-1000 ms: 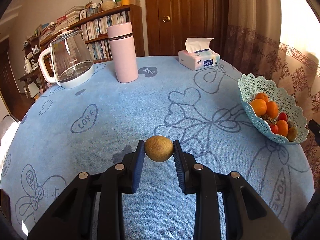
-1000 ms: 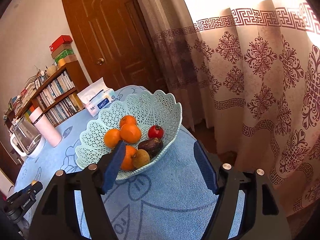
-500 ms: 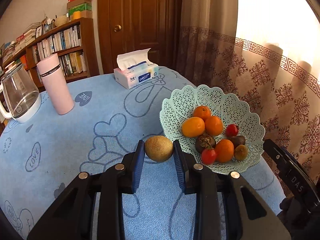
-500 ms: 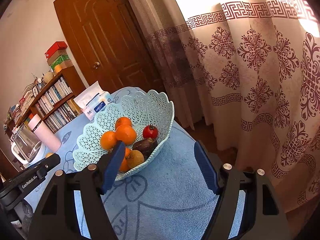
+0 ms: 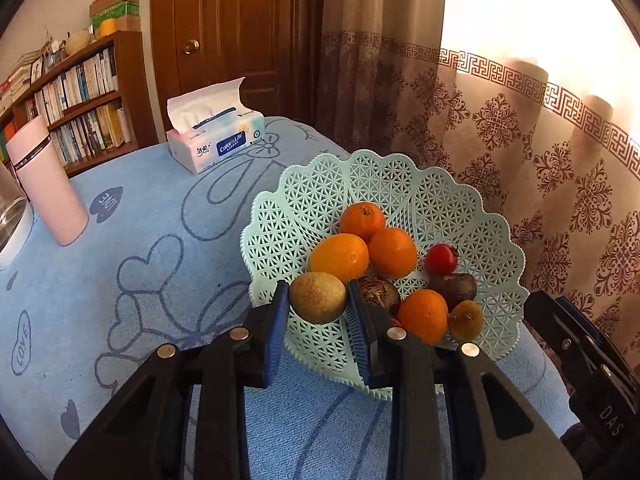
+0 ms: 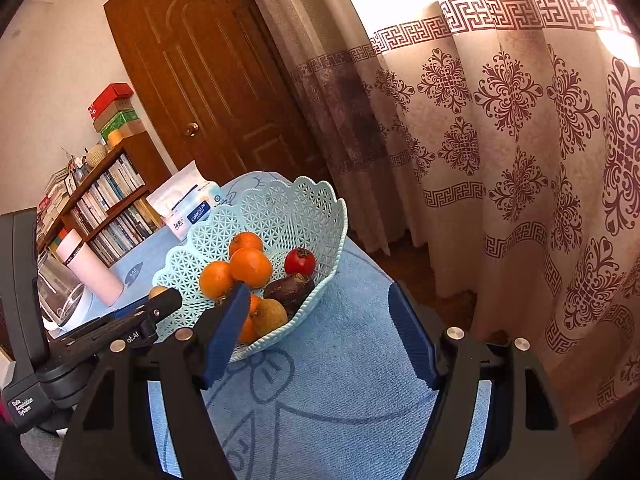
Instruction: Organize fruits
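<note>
A brown kiwi (image 5: 318,298) is clamped between the blue pads of my left gripper (image 5: 318,301), which is shut on it. The kiwi hangs over the near left rim of the pale green lattice basket (image 5: 400,184). Several oranges (image 5: 340,256), a red tomato (image 5: 440,258), a dark fruit (image 5: 456,286) and a small brown fruit (image 5: 465,320) lie inside the basket. My right gripper (image 6: 318,292) stands open and empty just before the basket (image 6: 280,208). In the right wrist view, the left gripper (image 6: 160,304) with the kiwi (image 6: 157,291) shows at the basket's left.
On the blue tablecloth (image 5: 160,208) stand a tissue box (image 5: 216,140), a pink flask (image 5: 44,184) and a glass kettle (image 5: 8,216) at the far left. The table edge and a patterned curtain (image 5: 520,140) lie right behind the basket. A bookshelf (image 5: 80,92) and door are beyond.
My left gripper carried the kiwi rightward across the table, from the cloth's middle to the basket's near rim. The right gripper stayed put and kept its jaws apart.
</note>
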Demonstrator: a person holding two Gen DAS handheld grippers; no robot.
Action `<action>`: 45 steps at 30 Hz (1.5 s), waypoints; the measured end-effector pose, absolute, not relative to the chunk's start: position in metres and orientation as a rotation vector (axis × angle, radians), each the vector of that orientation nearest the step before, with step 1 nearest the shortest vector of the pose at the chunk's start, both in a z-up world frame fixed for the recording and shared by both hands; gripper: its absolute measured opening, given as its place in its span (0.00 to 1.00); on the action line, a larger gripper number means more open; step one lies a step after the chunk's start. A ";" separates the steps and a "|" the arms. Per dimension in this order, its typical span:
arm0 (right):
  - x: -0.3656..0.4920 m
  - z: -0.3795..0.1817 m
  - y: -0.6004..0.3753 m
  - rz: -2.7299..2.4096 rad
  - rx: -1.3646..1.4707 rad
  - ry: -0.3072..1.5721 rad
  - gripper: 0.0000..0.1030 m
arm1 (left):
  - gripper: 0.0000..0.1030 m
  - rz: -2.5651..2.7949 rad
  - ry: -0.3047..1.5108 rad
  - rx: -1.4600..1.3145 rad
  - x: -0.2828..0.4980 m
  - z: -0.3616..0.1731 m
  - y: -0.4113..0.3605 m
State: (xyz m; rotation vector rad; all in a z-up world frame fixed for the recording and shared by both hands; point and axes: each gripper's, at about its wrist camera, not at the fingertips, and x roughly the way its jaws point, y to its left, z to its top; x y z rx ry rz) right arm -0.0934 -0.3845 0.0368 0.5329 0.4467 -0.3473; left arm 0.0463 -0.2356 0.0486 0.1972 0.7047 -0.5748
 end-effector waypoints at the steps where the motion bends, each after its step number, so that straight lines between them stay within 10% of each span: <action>1: -0.093 0.037 -0.385 -0.347 0.533 0.447 0.71 | 0.28 -0.577 0.705 0.200 0.047 0.047 -0.237; 19: -0.092 0.036 -0.385 -0.345 0.535 0.451 0.71 | 0.30 -0.605 0.696 0.207 0.042 0.044 -0.237; 37: -0.094 0.037 -0.385 -0.357 0.538 0.444 0.79 | 0.87 -0.522 0.548 0.174 0.011 0.073 -0.208; 45: -0.093 0.037 -0.382 -0.356 0.529 0.448 0.89 | 0.93 -0.460 0.499 0.202 0.006 0.076 -0.204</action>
